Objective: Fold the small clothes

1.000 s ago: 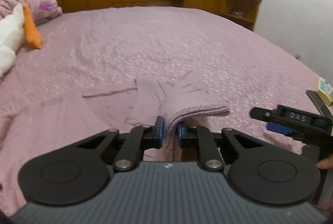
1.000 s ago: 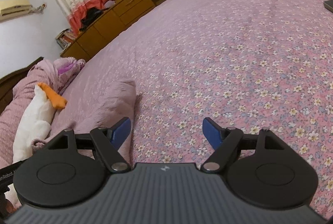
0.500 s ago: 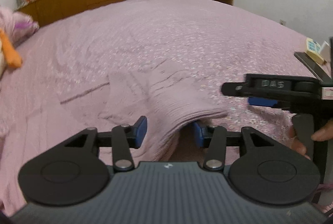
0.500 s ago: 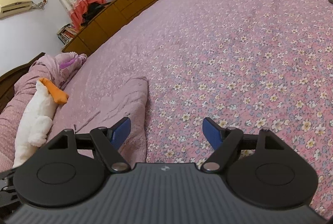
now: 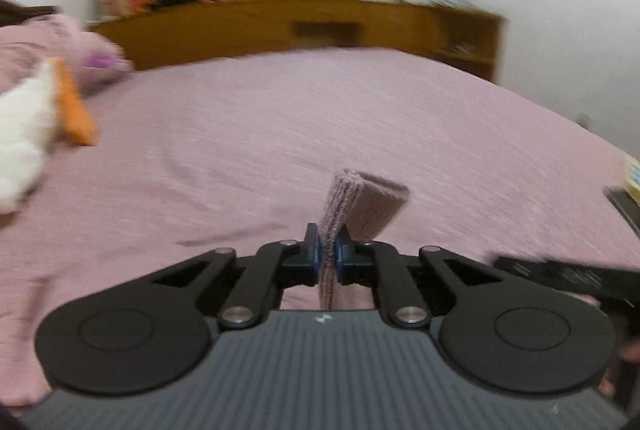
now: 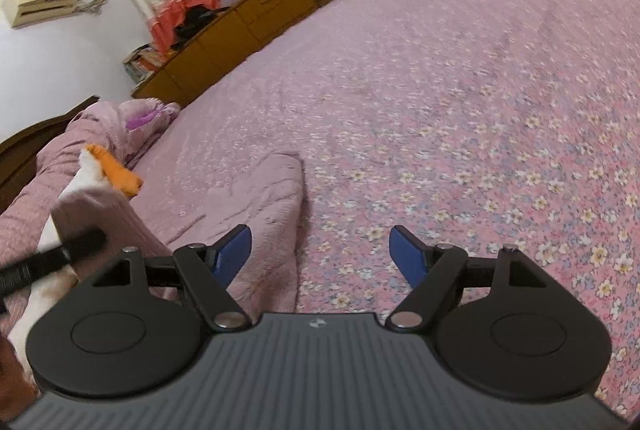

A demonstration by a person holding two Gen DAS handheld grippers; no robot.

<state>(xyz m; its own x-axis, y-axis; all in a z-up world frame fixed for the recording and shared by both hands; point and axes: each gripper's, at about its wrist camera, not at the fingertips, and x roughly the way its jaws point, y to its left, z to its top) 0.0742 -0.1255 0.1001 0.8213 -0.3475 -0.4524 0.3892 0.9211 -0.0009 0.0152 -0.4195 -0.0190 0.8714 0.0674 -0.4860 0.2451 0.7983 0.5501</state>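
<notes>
The knit garment (image 5: 362, 202) is soft, light and limp, so we grip it by a folded edge. Our left tool (image 5: 328, 257) pinches that edge, apparently lifted above the bed (image 5: 360, 110); the rest lies beside our right tool (image 6: 320, 256), spread wide.

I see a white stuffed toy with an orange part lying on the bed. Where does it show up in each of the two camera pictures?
Left wrist view: the stuffed toy lies at the far left edge, on the bedspread.
Right wrist view: the toy is at the left, partly hidden behind a lifted piece of pink cloth.
Shared landmark: the wooden cabinet beyond the bed.
</notes>
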